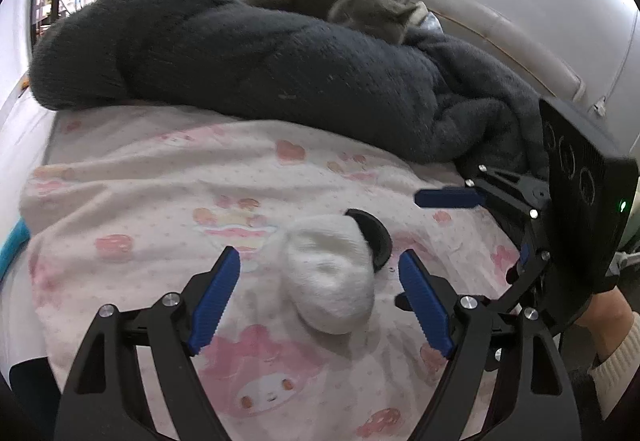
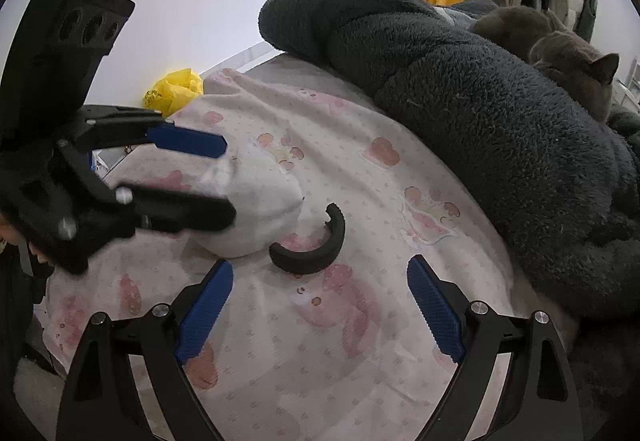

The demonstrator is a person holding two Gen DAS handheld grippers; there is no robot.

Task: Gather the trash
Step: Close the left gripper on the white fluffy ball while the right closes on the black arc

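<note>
White and fluffy, one crumpled wad (image 1: 332,273) lies on the pink-printed sheet (image 1: 140,201), touching one curved black piece (image 2: 316,245). The left gripper (image 1: 320,293) stands spread wide around the wad without pressing it; the right gripper (image 2: 320,305) gapes just short of the black piece. One dark blanket (image 2: 460,101) with one grey cat (image 2: 572,69) crowds the far side; bare sheet lies nearer.

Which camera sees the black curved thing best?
The right wrist view: the whole black curved piece lies in plain sight on the bedsheet. In the left wrist view, the white sock hides most of it.
</note>
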